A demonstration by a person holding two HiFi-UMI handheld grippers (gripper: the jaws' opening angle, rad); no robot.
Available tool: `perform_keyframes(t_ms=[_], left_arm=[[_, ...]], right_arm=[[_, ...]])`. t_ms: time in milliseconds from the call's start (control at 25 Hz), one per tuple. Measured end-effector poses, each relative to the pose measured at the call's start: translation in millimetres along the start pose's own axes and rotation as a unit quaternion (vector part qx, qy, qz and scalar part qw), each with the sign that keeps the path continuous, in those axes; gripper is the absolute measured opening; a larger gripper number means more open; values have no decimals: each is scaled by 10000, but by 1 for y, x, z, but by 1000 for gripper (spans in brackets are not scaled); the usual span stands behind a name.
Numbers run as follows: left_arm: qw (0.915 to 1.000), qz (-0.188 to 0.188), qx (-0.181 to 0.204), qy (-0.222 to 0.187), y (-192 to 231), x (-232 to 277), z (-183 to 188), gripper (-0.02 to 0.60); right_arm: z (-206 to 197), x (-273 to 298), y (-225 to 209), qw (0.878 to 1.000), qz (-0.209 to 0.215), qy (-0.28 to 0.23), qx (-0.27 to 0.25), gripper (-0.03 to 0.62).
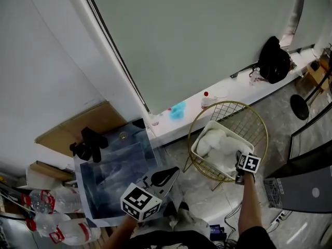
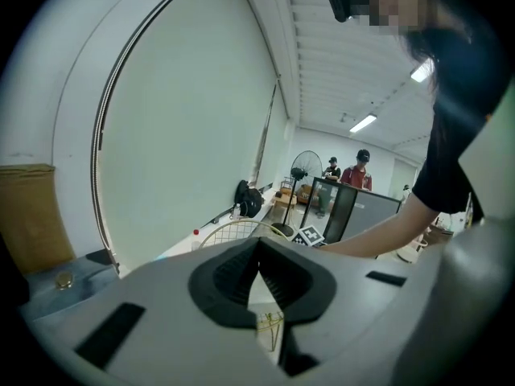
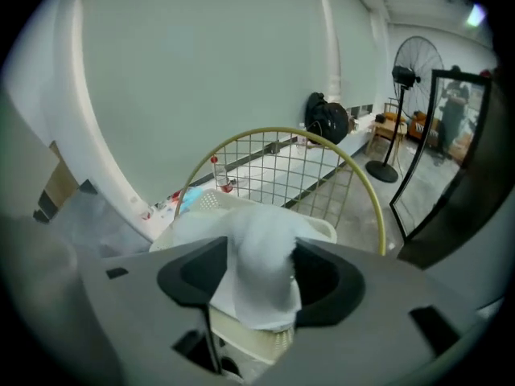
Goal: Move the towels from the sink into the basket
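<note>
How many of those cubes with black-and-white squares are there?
2: one cube on the left gripper by the sink, another on the right gripper over the basket.

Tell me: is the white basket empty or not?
Not empty: white towel fabric lies heaped inside the basket in the head view.

The head view looks steeply down on sink (image 1: 111,173) and basket (image 1: 211,124). The right gripper view sits close above that basket; the left gripper view faces it from farther off, nearly level.
</note>
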State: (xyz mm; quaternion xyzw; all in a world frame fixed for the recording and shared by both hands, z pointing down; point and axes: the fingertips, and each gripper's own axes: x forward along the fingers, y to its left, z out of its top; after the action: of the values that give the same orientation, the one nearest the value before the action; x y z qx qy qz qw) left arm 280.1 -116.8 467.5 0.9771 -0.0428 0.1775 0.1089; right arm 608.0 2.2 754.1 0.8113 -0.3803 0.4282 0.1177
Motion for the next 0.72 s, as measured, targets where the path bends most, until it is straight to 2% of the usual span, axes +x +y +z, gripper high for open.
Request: perform_keyframes(t_ms=[80,240,480,640,720], left_arm=[[10000,81,-47,29,7,-1,-2,-2],[9999,104,-107,56,10,1,-5,-2],[9999,-35,-103,0,3,5,-3,-2],[9999,-60,-76,-73,-1,3,0,-2],[9999,-58,-62,-115,-2,1,2,-2]], right_arm=[[-8,4,3,9998,126,98,76,286],[-3,0,6,9996,198,83,-172,298],[30,-36,11,9978,369,-541,-138,298],[58,-72,36,9905,850,-1023,-357,290],[72,-92,50,9851,1045,-1289,-457,260]])
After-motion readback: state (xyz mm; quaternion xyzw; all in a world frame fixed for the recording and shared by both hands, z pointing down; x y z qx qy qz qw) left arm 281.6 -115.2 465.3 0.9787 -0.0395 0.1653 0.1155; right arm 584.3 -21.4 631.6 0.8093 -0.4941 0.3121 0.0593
